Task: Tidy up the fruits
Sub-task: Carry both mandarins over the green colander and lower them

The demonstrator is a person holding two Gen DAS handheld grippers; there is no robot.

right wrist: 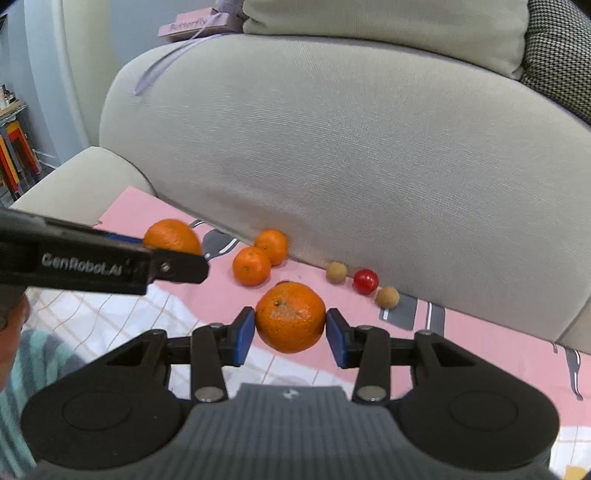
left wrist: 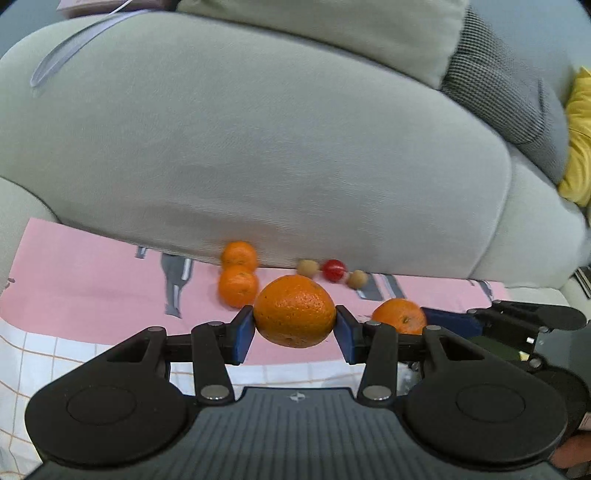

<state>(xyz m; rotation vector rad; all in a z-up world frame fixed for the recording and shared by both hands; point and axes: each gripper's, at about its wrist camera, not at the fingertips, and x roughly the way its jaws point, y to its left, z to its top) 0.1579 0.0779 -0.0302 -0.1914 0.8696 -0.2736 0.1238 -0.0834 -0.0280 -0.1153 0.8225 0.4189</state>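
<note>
My left gripper (left wrist: 294, 325) is shut on a large orange (left wrist: 294, 311), held above the pink cloth (left wrist: 92, 280). My right gripper (right wrist: 290, 328) is shut on another orange (right wrist: 290, 316); it shows at the right in the left wrist view (left wrist: 399, 316). The left gripper's orange shows at the left in the right wrist view (right wrist: 171, 236). Two small mandarins (right wrist: 260, 257) lie together by the sofa back. To their right lie a brown round fruit (right wrist: 336, 272), a red one (right wrist: 365, 281) and another brown one (right wrist: 388, 297).
A grey sofa backrest (right wrist: 369, 147) rises right behind the fruits. A sofa armrest (right wrist: 81, 184) stands at the left. A white checked cloth (right wrist: 110, 314) lies under the grippers. A pink box (right wrist: 192, 24) sits on top of the backrest.
</note>
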